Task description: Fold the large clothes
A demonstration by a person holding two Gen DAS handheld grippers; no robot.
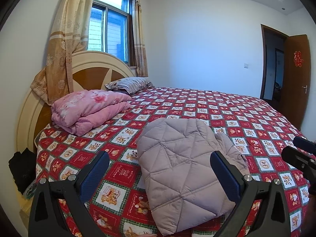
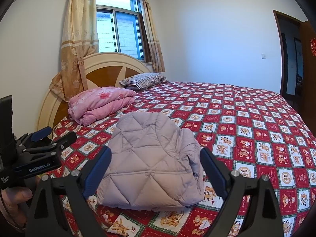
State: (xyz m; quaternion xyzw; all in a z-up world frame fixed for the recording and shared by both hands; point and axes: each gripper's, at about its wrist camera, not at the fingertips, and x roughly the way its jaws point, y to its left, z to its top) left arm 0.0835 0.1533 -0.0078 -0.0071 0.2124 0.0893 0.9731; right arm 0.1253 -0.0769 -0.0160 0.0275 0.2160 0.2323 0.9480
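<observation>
A pale mauve quilted jacket [image 1: 177, 169] [image 2: 150, 162] lies folded into a compact bundle on the red patterned bedspread [image 1: 246, 116] [image 2: 246, 118], near the bed's front edge. My left gripper [image 1: 160, 164] hovers open above and in front of the bundle, its blue-padded fingers wide apart and holding nothing. My right gripper [image 2: 156, 160] is likewise open, its fingers framing the jacket without touching it. In the right wrist view the left gripper [image 2: 53, 136] shows at the left edge, held by a hand [image 2: 13, 201]. The right gripper's tips [image 1: 298, 152] show at the right edge of the left wrist view.
A folded pink quilt [image 1: 88, 108] [image 2: 100, 102] and a striped pillow [image 1: 130, 84] [image 2: 144, 80] lie by the headboard [image 1: 88, 67]. Curtains and a window stand behind it. An open wooden door [image 1: 294, 79] is at the far right. Dark cloth [image 1: 21, 167] sits beside the bed, left.
</observation>
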